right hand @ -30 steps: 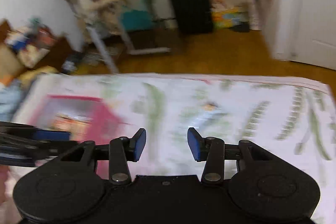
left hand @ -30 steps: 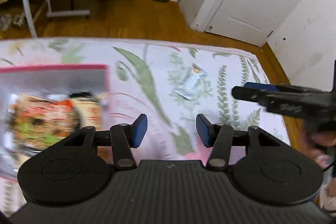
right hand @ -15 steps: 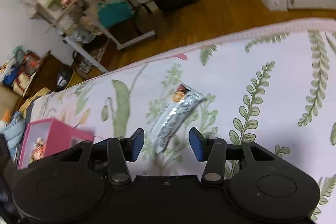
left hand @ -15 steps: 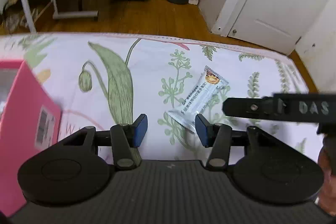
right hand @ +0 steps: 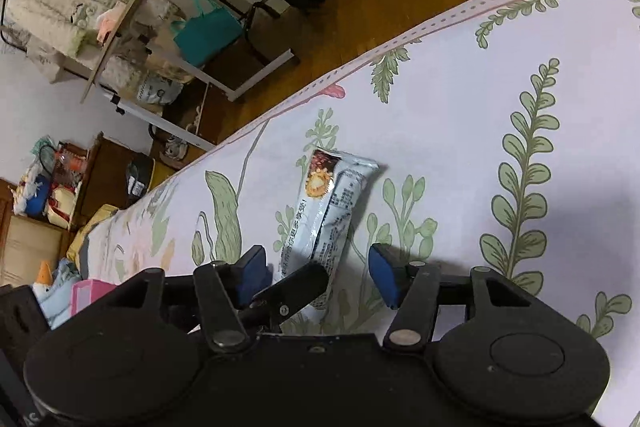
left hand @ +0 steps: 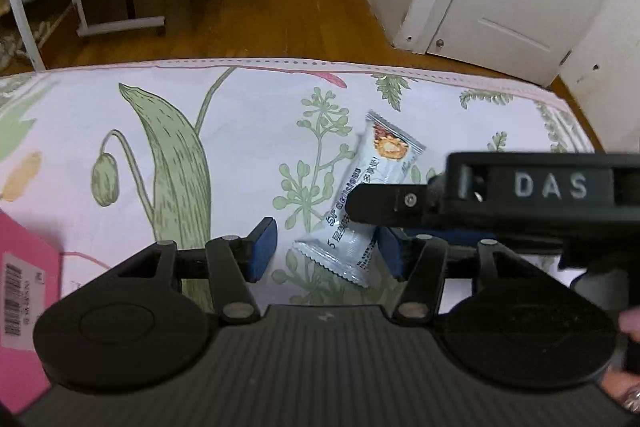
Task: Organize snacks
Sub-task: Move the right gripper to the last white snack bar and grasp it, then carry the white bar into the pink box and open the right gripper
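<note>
Your snack packet [left hand: 362,205] lies ungrasped on the bed [left hand: 240,131], outside the pink box [left hand: 24,311], between both opening, unclamped hand-held grippers, left [left hand: 326,251] and right [right hand: 318,273].

1. Bed sheet [left hand: 248,131]: white, printed with green leaves and ferns, pink dotted border.
2. Snack packet [left hand: 360,203]: silvery white with dark lettering and an orange-brown picture.
3. Box [left hand: 24,307]: pink, white barcode label.
4. Left hand-held gripper [left hand: 326,251]: black with blue pads.
5. Floor [left hand: 260,23]: brown wood.
</note>
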`<state>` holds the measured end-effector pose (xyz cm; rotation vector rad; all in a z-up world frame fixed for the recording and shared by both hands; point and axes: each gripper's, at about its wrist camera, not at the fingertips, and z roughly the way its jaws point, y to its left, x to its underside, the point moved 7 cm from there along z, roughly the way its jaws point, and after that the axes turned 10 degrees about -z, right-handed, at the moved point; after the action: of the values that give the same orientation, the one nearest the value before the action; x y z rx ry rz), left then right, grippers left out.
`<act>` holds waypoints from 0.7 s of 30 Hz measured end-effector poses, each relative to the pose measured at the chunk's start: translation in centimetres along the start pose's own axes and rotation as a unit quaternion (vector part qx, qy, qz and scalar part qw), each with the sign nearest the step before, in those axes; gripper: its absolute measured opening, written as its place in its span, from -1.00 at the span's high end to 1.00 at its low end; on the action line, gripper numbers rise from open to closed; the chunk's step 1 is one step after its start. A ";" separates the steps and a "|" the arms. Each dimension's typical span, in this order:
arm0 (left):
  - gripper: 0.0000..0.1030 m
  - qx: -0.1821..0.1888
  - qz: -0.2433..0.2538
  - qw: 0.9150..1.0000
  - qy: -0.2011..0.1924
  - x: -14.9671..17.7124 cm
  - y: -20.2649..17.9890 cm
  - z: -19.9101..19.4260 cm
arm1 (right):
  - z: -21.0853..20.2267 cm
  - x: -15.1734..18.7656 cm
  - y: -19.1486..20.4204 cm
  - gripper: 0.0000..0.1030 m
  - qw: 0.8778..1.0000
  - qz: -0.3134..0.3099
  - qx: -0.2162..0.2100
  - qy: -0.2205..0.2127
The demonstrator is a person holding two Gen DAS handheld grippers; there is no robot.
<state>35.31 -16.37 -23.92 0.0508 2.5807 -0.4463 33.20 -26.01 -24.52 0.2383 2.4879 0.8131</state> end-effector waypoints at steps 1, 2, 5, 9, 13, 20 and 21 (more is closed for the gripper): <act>-0.01 0.006 0.005 1.000 0.009 0.1 -0.1 0.2 | 0.1 -0.1 -0.1 -0.23 1.000 0.009 -0.004 -0.004; 0.12 0.010 0.012 1.000 0.016 0.1 -0.2 0.3 | 0.2 -0.2 -0.2 -0.23 1.000 0.017 -0.007 -0.009; 0.24 0.018 0.031 0.999 0.033 0.6 -0.9 0.2 | 0.4 -0.2 -0.4 -0.22 0.999 0.032 -0.015 -0.023; 0.39 0.007 0.046 0.997 0.062 1.7 -1.5 -0.7 | 0.1 1.3 -0.7 0.41 0.999 0.044 -0.017 -0.016; 0.40 -0.004 0.059 0.993 0.103 3.4 -2.1 -2.0 | -1.0 3.3 -0.2 0.46 0.999 0.030 -0.021 -0.005; 0.44 -0.010 0.083 0.987 0.138 6.9 -2.4 -5.6 | -3.6 6.2 2.8 0.48 0.999 -0.009 -0.011 0.030; 0.44 -0.010 0.081 0.987 0.139 7.2 -2.3 -6.4 | -4.1 6.6 3.4 0.48 0.999 -0.023 -0.015 0.029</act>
<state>25.68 -16.87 -21.62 0.3367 2.8234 -0.3747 25.50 -23.24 -22.38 0.1488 2.5237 0.8496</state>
